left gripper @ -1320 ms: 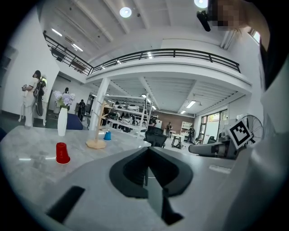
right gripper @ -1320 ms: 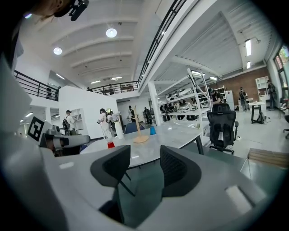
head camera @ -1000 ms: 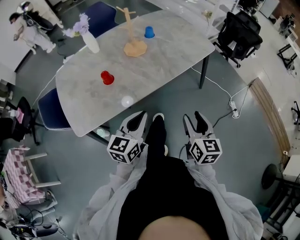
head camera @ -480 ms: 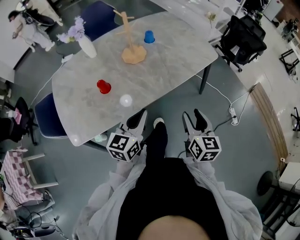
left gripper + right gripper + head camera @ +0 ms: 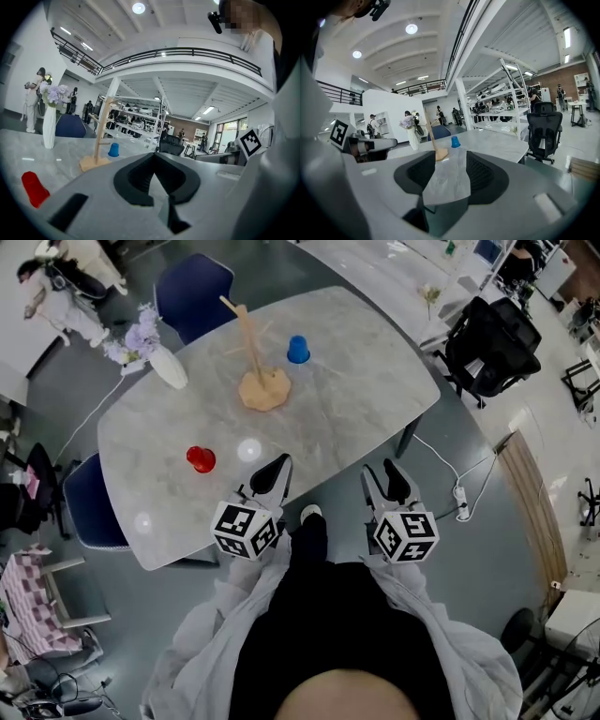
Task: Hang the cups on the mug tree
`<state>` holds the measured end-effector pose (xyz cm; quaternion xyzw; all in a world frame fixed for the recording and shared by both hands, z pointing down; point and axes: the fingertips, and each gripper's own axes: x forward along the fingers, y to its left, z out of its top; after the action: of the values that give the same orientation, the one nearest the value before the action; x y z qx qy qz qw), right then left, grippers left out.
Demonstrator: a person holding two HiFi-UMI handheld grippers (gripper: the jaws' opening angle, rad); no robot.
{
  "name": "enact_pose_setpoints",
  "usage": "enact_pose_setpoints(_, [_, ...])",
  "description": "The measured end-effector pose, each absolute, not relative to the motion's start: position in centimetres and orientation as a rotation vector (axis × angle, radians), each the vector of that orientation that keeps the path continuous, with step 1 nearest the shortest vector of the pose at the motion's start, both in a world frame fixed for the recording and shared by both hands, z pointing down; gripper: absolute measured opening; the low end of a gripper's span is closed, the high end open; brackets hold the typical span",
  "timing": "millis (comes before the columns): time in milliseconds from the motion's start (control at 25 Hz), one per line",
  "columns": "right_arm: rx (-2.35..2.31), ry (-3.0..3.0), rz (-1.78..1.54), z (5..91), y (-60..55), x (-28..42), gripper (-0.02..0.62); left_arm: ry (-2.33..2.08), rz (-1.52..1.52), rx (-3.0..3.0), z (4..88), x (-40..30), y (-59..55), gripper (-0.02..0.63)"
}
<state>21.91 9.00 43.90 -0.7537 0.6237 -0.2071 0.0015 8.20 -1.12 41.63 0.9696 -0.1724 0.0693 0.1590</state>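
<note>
**Cups on table, grippers at near edge**

Mug tree [image 5: 251, 352] stands on the table [image 5: 366, 381]. Blue cup [image 5: 298, 350] sits just right of the tree in the head view. Red cup [image 5: 200, 459] is well apart from the tree, nearer the person. Left gripper [image 5: 278, 466] clenched, empty. Right gripper [image 5: 382, 471] released, empty. Both grippers well short of the tree.

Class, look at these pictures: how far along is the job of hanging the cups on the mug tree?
Done: nothing yet. The wooden mug tree has bare pegs.
In hand: nothing. The left gripper and the right gripper are both empty, at the near edge of the marble table.
Left: everything. The red cup and the blue cup stand on the table, each to be picked up and hung.
</note>
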Motion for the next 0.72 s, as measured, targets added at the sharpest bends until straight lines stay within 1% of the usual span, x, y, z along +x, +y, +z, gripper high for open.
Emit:
enact_pose_setpoints(280, [-2.326, 2.029, -0.642, 43.7, 1.9, 26.0, 0.199, -0.529, 0.17, 2.781, 40.9, 12.1, -7.3, 0.0])
enact_pose_setpoints(600, [-2.246, 2.165, -0.681, 45.2, -4.1, 27.6, 0.199, -0.636, 0.17, 2.731, 42.1, 12.7, -11.1, 0.0])
enact_pose_setpoints(640, [-2.228, 2.199, -0.687, 45.3, -4.9, 27.5, 0.202, -0.653, 0.178, 2.715, 42.4, 12.6, -11.3, 0.0])
enact_pose_setpoints(720, [-2.189, 2.28, -0.693, 45.2, -6.4, 27.2, 0.234, -0.69, 0.188, 2.682, 43.0, 12.3, -11.8, 0.0])
